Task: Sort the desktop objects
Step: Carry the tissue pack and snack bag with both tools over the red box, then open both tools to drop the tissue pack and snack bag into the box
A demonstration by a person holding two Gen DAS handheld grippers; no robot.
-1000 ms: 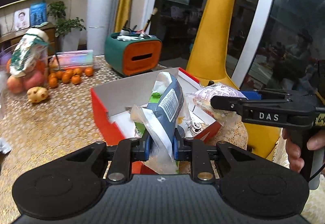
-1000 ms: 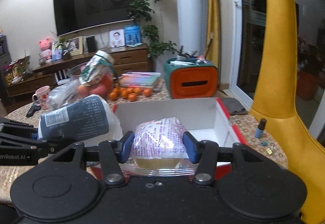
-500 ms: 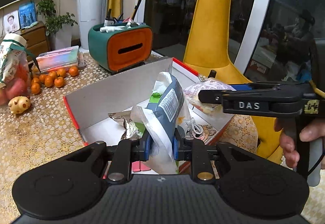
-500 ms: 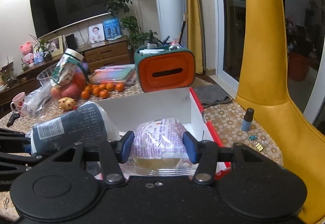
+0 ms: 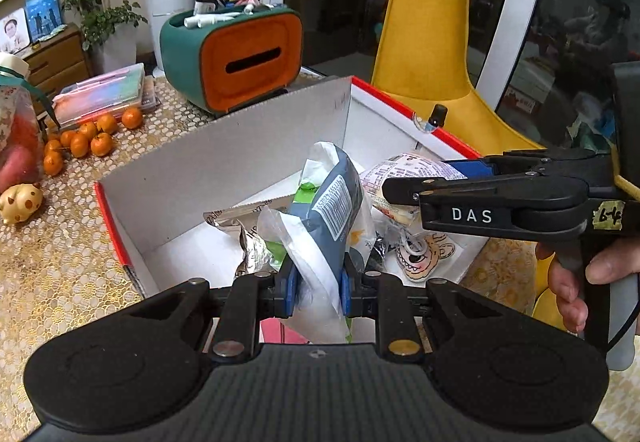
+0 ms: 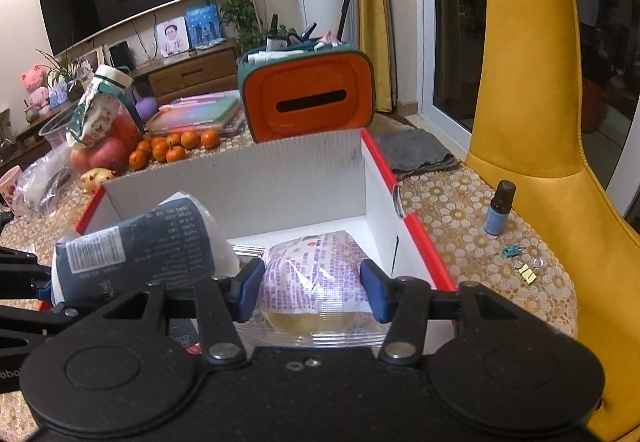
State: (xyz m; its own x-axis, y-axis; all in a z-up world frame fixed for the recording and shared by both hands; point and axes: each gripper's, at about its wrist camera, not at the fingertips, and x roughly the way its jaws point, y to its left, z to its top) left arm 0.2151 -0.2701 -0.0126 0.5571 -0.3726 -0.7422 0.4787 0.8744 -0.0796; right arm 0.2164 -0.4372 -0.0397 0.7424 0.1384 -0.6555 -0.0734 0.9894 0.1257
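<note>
Left wrist view, left to right: small spotted pig figurine and cluster of small oranges near left edge of lace-patterned table; red-edged white cardboard box at centre; left gripper clamped on dark-blue and white plastic pouch, held over box interior.

Right wrist view: right gripper closed on purple-printed clear-wrapped bun packet above box front edge; small brown dropper bottle and yellow binder clip near right table edge.
</note>
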